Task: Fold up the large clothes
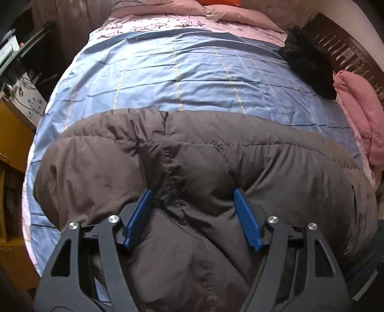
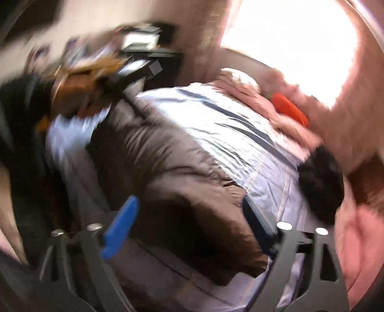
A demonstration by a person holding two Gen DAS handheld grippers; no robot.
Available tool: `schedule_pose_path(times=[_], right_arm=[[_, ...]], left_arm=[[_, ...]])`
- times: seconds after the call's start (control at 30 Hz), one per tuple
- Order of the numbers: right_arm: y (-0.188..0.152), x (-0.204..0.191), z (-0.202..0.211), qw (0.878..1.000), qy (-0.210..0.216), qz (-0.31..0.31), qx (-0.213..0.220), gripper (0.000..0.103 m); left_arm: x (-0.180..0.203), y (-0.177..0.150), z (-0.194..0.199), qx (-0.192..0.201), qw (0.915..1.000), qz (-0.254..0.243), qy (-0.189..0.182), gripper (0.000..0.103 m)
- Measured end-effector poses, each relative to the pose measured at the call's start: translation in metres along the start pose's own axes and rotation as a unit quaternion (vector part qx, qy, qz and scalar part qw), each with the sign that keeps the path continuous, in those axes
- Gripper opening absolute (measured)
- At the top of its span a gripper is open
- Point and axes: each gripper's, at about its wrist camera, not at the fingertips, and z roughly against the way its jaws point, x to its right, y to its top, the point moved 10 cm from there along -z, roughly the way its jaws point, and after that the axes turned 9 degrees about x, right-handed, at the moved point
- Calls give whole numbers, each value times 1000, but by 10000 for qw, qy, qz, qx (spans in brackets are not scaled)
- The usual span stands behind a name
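1. We see a bed under a glossy blue striped satin cover (image 1: 192, 69), with a pink floral quilt (image 1: 172, 22) beyond.
2. A dark carved wooden headboard (image 1: 345, 50) flanks 1 side; a yellow wooden cabinet (image 1: 12, 134) flanks the other.
3. A bright overexposed window (image 2: 295, 38) floods the blurred right wrist view.

A black garment (image 1: 309, 62) and pink quilt (image 1: 360, 115) lie on the blue bedspread (image 1: 192, 72).

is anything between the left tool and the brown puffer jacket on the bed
Nothing visible. The left tool is open, and the brown puffer jacket already bulges up between its blue fingers. The black garment and pink quilt lie off at the bed's far side, clear of it.
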Motion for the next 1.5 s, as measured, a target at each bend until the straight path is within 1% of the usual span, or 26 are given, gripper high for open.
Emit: schedule_pose_path(times=[0.03,0.07,0.13,0.17,0.2,0.23,0.3,0.37,0.4,0.47,0.5,0.57,0.63,0.7,0.77,0.87,1.07,1.13,1.2,1.23,1.27,1.33,1.37,1.4,1.43,1.5], right_arm=[[2,-4,-8,9992,212,-321,-59,49],[2,-15,-18,9979,451,-453,-143,41],[0,-38,-41,9971,652,-198,-349,40],[0,-38,-41,9971,652,-198,-349,40],[-5,-48,-50,9962,705,-9,-504,40],[-32,-78,-81,9895,780,622,-1048,40],[-54,-87,-105,9805,630,1166,-1449,39],[-78,-82,-129,9659,413,1746,-1865,37],[-83,-75,-134,9610,335,1925,-1958,36],[-94,-57,-147,9551,94,2147,-2042,31],[-94,-57,-147,9551,94,2147,-2042,31],[-92,-30,-168,9587,-45,1861,-2151,30],[-90,-21,-175,9583,-127,1923,-2110,30],[-85,-5,-187,9581,-431,2030,-1976,30],[-83,6,-199,9581,-703,2103,-1811,34],[-90,19,-215,9593,-996,2113,-1584,36],[-94,28,-221,9646,-941,1874,-1600,38],[-85,31,-214,9730,-592,1530,-1626,38],[-66,35,-196,9854,-51,779,-1513,38],[-55,33,-183,9894,104,514,-1351,41],[-41,39,-172,9935,200,240,-1092,48],[-16,55,-154,9976,176,-242,-630,54],[-7,69,-148,9972,131,-598,-440,54],[-3,79,-148,9958,77,-825,-395,54],[-6,96,-150,9922,-119,-1157,-453,54],[-25,121,-161,9851,-599,-1406,-788,52]], left_arm=[[2,2,5,57,9999,-89,82,72],[1,6,12,181,9993,-211,248,72],[-3,14,21,373,9973,-345,534,73],[-7,17,25,448,9960,-380,673,75],[-10,17,27,448,9955,-377,747,75],[-16,14,25,365,9953,-349,826,75],[-20,4,17,139,9956,-311,873,75],[-20,-7,9,-59,9957,-380,844,75],[-17,-13,5,-135,9955,-467,819,76],[-9,-23,-1,-237,9949,-620,755,76],[-5,-26,-4,-251,9945,-690,750,76],[3,-27,-9,-217,9934,-784,807,76],[7,-25,-14,-187,9933,-784,825,76],[12,-22,-20,-176,9945,-700,755,76],[17,-19,-25,-158,9955,-642,676,76],[23,-18,-34,-141,9961,-606,632,76],[28,-19,-37,-171,9953,-622,722,76],[27,-20,-30,-157,9941,-720,796,75],[27,-19,-22,-89,9937,-779,799,74],[29,-18,-19,-55,9940,-772,767,74],[31,-17,-12,13,9949,-754,670,75],[38,-12,-1,158,9955,-765,535,75],[46,-9,8,284,9949,-849,474,75],[52,-9,14,361,9942,-923,427,75],[60,-10,19,409,9931,-1039,355,75],[74,-17,21,364,9909,-1264,302,75]])
